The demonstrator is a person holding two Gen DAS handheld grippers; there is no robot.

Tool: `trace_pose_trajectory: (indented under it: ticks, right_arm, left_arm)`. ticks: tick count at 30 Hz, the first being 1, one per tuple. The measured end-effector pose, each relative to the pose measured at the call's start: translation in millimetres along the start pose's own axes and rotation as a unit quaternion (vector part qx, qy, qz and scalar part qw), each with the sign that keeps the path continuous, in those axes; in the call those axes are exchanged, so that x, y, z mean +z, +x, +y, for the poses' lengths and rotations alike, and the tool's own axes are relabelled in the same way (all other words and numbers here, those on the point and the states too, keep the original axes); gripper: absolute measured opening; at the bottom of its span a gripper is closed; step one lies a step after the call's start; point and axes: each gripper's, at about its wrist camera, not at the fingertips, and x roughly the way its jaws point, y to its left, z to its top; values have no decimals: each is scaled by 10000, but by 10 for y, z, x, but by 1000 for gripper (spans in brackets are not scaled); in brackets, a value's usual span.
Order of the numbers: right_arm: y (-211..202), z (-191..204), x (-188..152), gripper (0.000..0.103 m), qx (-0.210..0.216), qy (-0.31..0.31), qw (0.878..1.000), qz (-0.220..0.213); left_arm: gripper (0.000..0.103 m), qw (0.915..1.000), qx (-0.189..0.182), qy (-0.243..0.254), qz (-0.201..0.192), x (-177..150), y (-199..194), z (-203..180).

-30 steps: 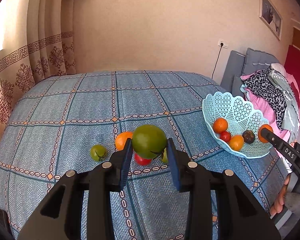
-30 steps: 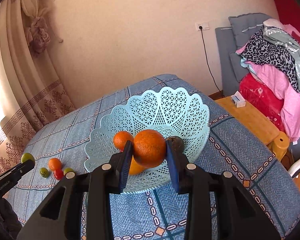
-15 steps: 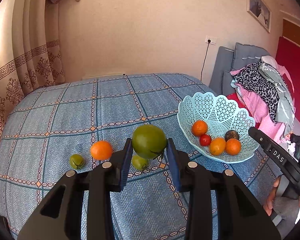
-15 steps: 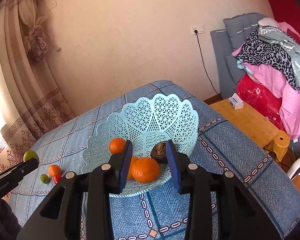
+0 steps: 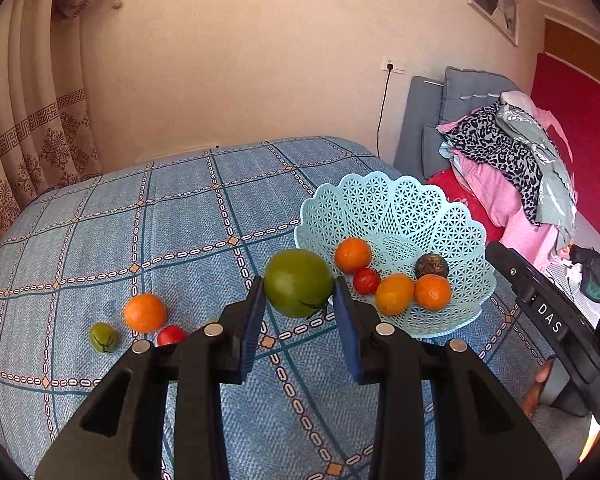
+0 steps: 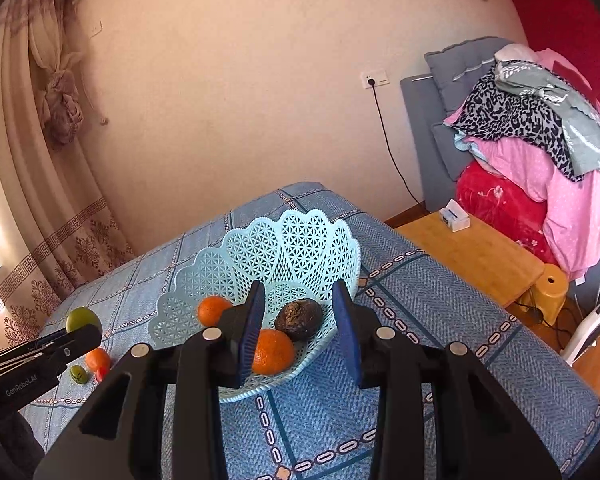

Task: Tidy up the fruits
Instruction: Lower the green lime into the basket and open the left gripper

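1. We carry a large green fruit clamped between the jaws of our left gripper, held up off the blue checked bed and just short of the pale blue lattice basket.

2. The basket lies ahead and to the right of the held fruit, toward the bed's right edge; its near-left rim sits just beyond the fruit, so we judge a short carry forward and to the right would bring it over the bowl.

3. Our right gripper hangs above the basket's near rim with its jaws spread and nothing between them; an orange and a dark wrinkled fruit rest in the bowl below.

4. The left gripper is the one placed for the drop, though the right one crowds the near side of the basket.

5. Toward the bed's left edge, another orange, a small green fruit and a red one lie on the cover, well apart from the basket.
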Motion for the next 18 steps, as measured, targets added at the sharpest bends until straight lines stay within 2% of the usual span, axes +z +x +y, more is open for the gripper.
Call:
trace_pose_trajectory:
  ticks: [7,15,17,18]
  right_arm:
    - [-35,23,-10,36,-68,-151,9998,-119]
    - [-33,-43,-10,36,-73,-30,9999,-140]
    - [-35,-46,-12,36,-76,-30,9999,-147]
    - [-39,-46,-15,36,-76,-34,9999,-148]
  left_arm:
    - [35,9996,-198,207,65,73,152,-248]
    - [36,9984,-405,366,159,122,354,-475]
    - [38,9981,-437,401,182,132,403,-524]
    - [48,9981,-445,395,171,135,417,-533]
